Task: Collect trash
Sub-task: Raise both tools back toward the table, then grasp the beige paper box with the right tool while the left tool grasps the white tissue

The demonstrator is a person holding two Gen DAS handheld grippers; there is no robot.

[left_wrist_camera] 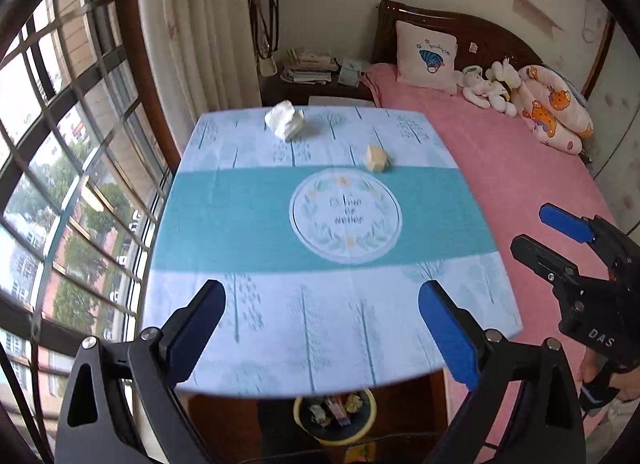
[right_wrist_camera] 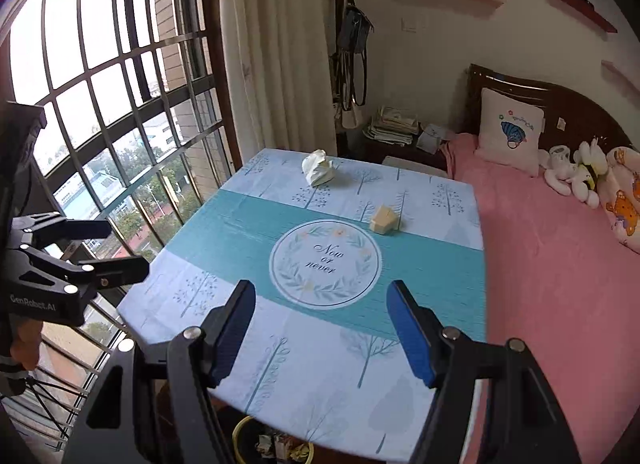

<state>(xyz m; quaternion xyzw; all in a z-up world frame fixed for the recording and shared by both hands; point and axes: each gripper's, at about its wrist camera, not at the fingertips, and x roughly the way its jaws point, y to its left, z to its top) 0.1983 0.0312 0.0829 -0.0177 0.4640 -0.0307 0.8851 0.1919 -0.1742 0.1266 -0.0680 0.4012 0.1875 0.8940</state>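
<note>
Over the bench [left_wrist_camera: 248, 216] your left tool [left_wrist_camera: 322, 324] and right tool [right_wrist_camera: 322, 328] both hang spread apart, nothing between them; white crumpled tissue [left_wrist_camera: 285, 119] sits at the far edge; yellowish wad [left_wrist_camera: 377, 158] nearer centre; yellow bin [left_wrist_camera: 335, 416] under the near edge.

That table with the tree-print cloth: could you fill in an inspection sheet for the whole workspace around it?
Surface: tablecloth, flat, blue and white.
Job's things: white crumpled tissue at far edge; yellowish paper wad near the centre emblem; yellow trash bin under the near edge, already holding scraps.
Clutter: nothing seen.
Grippers: left gripper and right gripper open, fingers empty, above the table.
Cables: dark cable on the floor by the bin.
Surroundings: barred window, pink bed, coat rack.
</note>
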